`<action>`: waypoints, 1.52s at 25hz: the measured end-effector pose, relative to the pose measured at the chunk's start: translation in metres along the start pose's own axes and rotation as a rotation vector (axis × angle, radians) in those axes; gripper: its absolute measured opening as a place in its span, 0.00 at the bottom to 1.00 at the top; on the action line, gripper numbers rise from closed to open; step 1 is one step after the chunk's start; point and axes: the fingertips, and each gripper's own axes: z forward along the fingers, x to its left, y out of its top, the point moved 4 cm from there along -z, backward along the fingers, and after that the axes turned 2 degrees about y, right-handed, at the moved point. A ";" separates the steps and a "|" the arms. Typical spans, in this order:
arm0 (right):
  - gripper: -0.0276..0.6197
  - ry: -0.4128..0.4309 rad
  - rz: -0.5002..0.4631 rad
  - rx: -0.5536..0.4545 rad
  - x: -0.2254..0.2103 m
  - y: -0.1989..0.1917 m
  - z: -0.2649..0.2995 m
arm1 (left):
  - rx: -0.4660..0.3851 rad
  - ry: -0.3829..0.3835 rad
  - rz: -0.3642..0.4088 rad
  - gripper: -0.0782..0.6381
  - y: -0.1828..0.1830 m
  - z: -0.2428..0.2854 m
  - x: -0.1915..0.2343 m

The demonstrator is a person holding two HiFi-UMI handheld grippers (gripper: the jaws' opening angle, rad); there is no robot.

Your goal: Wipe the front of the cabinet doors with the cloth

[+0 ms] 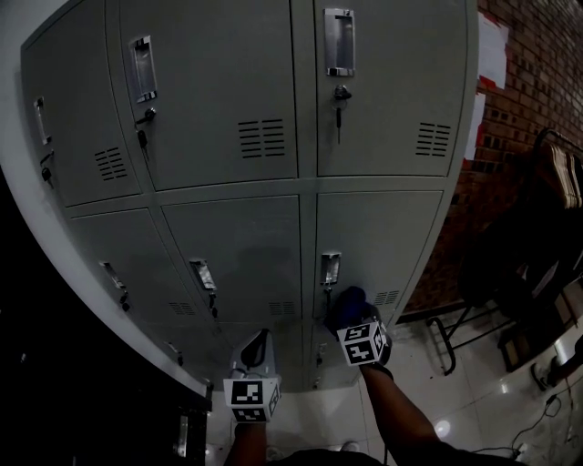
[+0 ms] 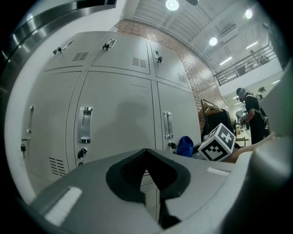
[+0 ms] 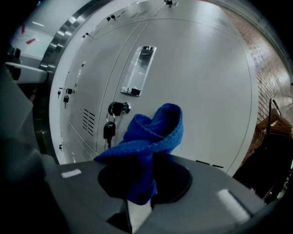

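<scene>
Two hand-held grippers (image 1: 256, 345) (image 1: 352, 308), one blue cloth (image 3: 153, 137), six cabinet doors (image 1: 219, 91), perhaps more below.

A red brick wall (image 1: 533, 100) fills the upper right. A glossy pale tiled floor (image 1: 474, 400) lies lower right, with a dark clothes rack (image 1: 528, 255) between them. Round white ceiling lamps (image 2: 172, 4) shine overhead.

I see the cloth (image 3: 153, 130), blue and bunched into a twisted fold, pinched in my right hand-held gripper (image 3: 139, 208). Its free end sticks up near the keyed lock (image 3: 116, 109) of a lower right door. The cabinet doors (image 1: 228, 100) are grey metal, upright and all shut.
</scene>
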 end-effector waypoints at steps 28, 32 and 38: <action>0.16 0.059 0.046 -0.201 0.027 0.038 -0.091 | -0.022 -0.065 -0.002 0.13 0.005 0.013 -0.005; 0.16 0.048 0.045 -0.266 0.025 0.056 -0.109 | -0.027 -0.083 -0.005 0.13 0.007 0.016 -0.015; 0.16 0.051 0.075 -0.299 0.016 0.067 -0.119 | -0.046 -0.094 0.001 0.13 0.015 0.016 -0.023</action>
